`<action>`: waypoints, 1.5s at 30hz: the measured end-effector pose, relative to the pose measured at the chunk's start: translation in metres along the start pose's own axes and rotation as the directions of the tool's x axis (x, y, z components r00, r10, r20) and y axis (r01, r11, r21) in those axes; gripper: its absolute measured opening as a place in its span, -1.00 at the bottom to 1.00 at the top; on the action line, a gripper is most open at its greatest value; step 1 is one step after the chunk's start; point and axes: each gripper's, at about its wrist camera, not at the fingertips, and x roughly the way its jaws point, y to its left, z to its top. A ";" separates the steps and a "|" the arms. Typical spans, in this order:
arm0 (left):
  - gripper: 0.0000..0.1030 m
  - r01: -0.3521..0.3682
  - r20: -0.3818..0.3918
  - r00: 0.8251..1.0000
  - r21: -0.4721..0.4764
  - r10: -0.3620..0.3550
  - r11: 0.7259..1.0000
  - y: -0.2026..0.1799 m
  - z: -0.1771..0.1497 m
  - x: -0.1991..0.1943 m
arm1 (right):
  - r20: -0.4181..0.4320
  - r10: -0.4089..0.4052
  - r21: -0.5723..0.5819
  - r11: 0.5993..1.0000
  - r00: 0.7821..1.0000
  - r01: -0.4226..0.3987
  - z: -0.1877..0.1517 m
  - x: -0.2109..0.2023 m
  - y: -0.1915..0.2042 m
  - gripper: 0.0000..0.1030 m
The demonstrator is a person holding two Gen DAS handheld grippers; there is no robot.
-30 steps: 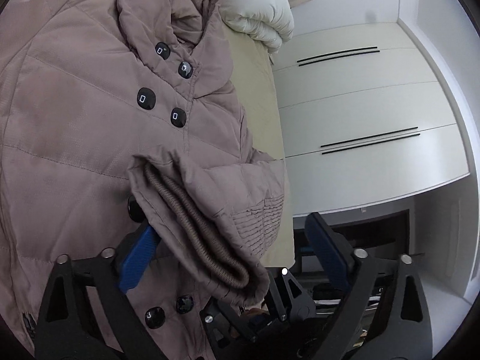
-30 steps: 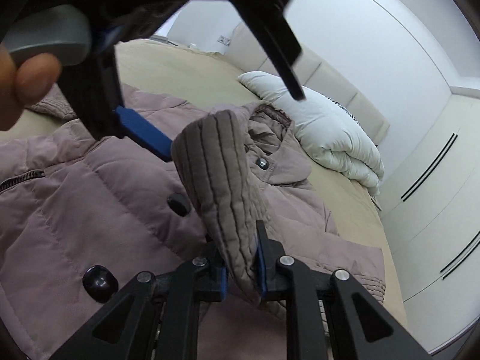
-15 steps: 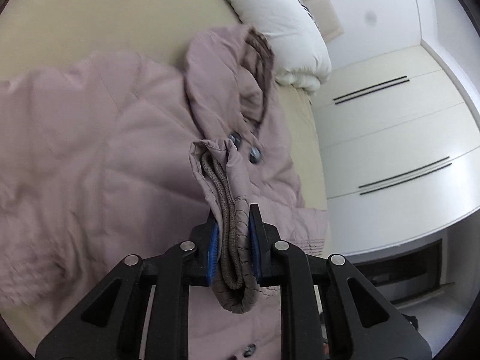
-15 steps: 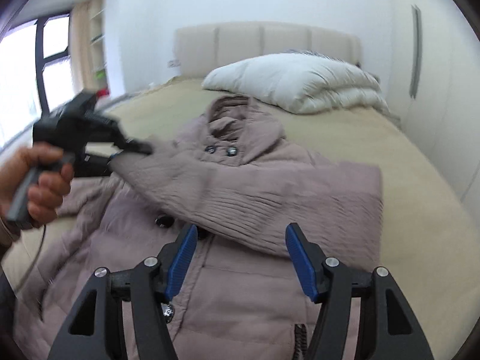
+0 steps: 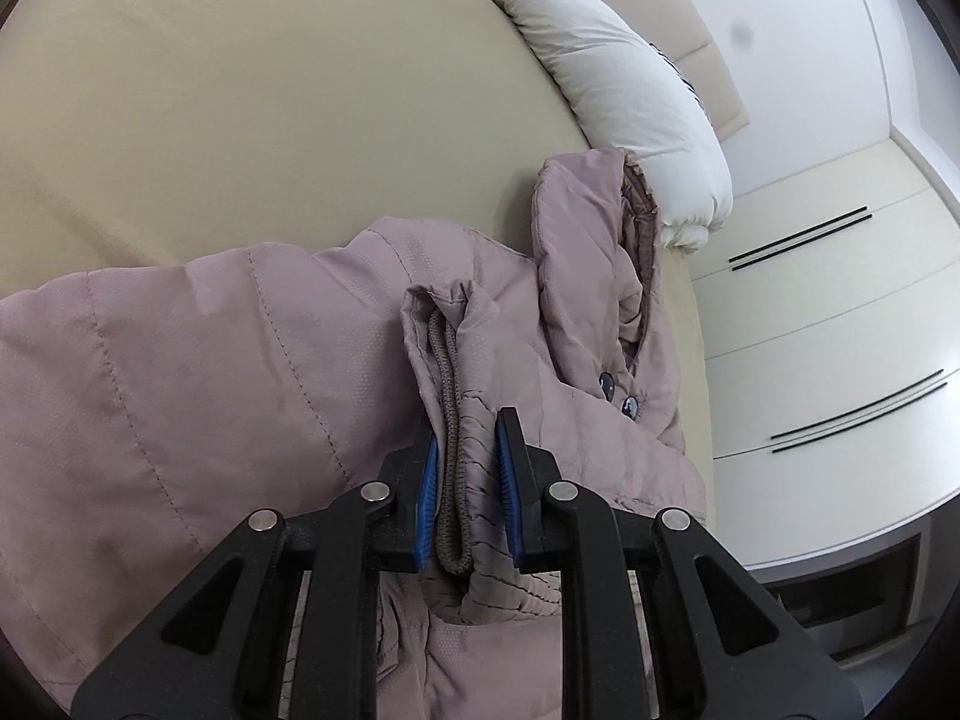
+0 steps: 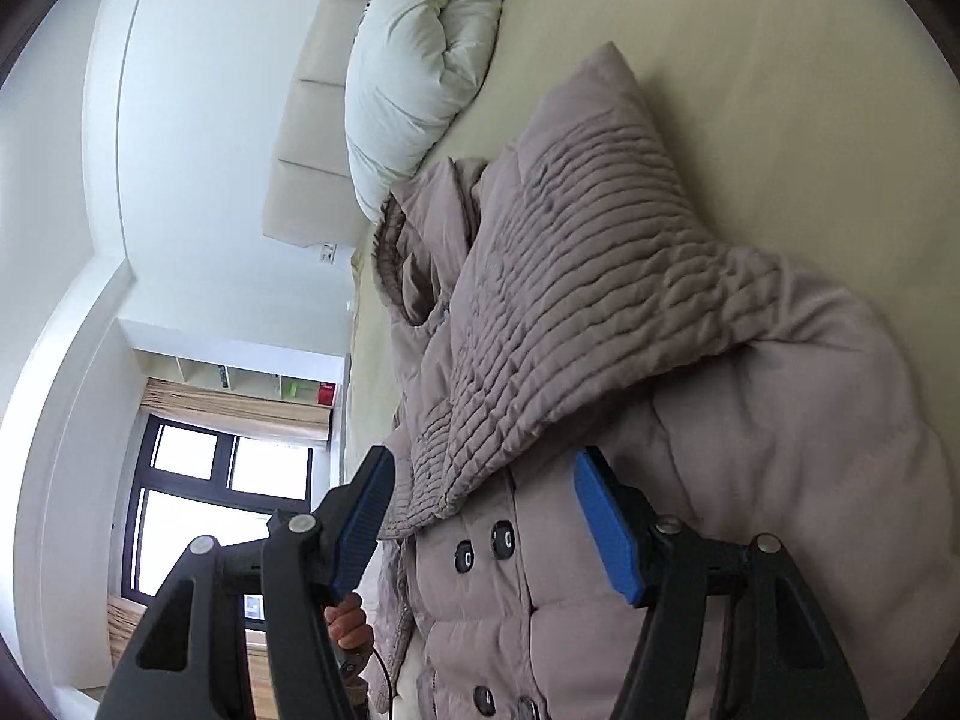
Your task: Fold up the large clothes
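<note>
**A:** Where is your garment?

**B:** The mauve quilted puffer coat [image 5: 198, 396] lies spread on the beige bed sheet [image 5: 252, 96], hood toward the headboard. You hold its shirred sleeve cuff [image 5: 474, 480], with the brown ribbed knit lining [image 5: 449, 420] showing, lifted over the coat's body.

**A:** And your tongs?

**B:** Your left gripper [image 5: 465, 483] is clamped on that cuff, blue pads pressing both sides. Your right gripper [image 6: 486, 522] stands with its jaws wide apart, holding nothing, above the coat's front where the dark round buttons [image 6: 483, 546] sit. The gathered sleeve [image 6: 558, 312] crosses the chest diagonally in front of it.

**A:** Any containers?

**B:** Only the far open shelving [image 6: 240, 378] above the window, with small green and red things in its cubbies, too small to name.

**A:** Edges and room?

**B:** The hood [image 5: 594, 252] touches the folded white duvet [image 5: 606, 84] by the padded cream headboard [image 6: 306, 120]. In your left view the coat's far side lies near the bed edge, beside the white wardrobe fronts [image 5: 828, 360] with thin black handles. Bare sheet stretches wide to the left of the coat in your left view, and beyond the sleeve in your right view. The dark-framed window [image 6: 192, 504] lies past the other bed edge
</note>
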 end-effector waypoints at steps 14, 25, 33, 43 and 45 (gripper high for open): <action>-0.68 -0.017 -0.053 0.998 0.042 0.020 0.999 -0.004 -0.021 0.021 | 0.138 -0.058 0.040 0.998 0.989 0.053 0.029 -0.059 -0.014 0.30; -0.60 0.026 -0.058 0.998 0.035 -0.024 0.999 0.003 -0.022 0.031 | 0.142 -0.160 0.008 0.987 0.977 0.160 0.106 0.029 -0.017 0.53; -0.54 0.035 0.095 0.995 0.004 -0.035 0.999 0.039 -0.043 -0.077 | 0.247 -0.170 -0.057 0.980 0.954 0.189 0.086 -0.008 -0.012 0.47; 0.73 0.135 0.446 0.895 -0.332 0.029 0.933 0.150 -0.176 -0.261 | 0.060 -0.064 -0.293 0.953 0.996 0.079 -0.049 0.026 0.064 0.75; 0.73 0.178 0.510 0.858 -0.415 0.066 0.892 0.173 -0.199 -0.279 | -0.002 -0.037 -0.300 0.953 0.999 0.035 -0.073 0.037 0.072 0.75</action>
